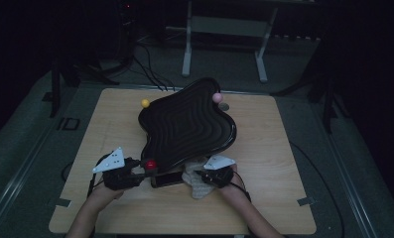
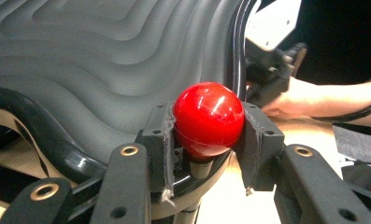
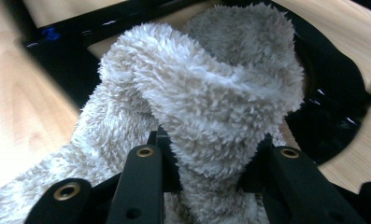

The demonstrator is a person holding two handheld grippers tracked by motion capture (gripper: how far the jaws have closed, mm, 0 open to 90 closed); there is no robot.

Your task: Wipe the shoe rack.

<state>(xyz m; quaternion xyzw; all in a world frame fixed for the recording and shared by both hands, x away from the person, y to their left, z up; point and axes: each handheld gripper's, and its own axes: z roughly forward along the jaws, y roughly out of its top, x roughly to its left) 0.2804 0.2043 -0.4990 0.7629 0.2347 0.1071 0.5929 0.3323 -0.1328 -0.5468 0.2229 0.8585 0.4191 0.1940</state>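
Note:
A black tray (image 1: 187, 124) with a wavy, ribbed surface stands on the wooden table, with coloured balls at its rim. My left gripper (image 1: 147, 168) is shut on the red ball (image 1: 151, 164) at the tray's near left edge. In the left gripper view the pads (image 2: 162, 135) press both sides of the red ball (image 2: 207, 119), and the ribbed tray (image 2: 103, 60) rises behind it. My right gripper (image 1: 200, 176) is shut on a fluffy white cloth (image 1: 197, 187) at the tray's near edge. The cloth (image 3: 211, 93) bunches up over the right gripper (image 3: 209, 158) against the black tray rim (image 3: 328, 121).
A yellow ball (image 1: 145, 103) and a pink ball (image 1: 217, 97) sit at the tray's far rim. A dark flat object (image 1: 167, 178) lies between the grippers. Bare tabletop (image 1: 284, 173) extends to the right. A metal frame (image 1: 224, 44) and cables lie beyond the table.

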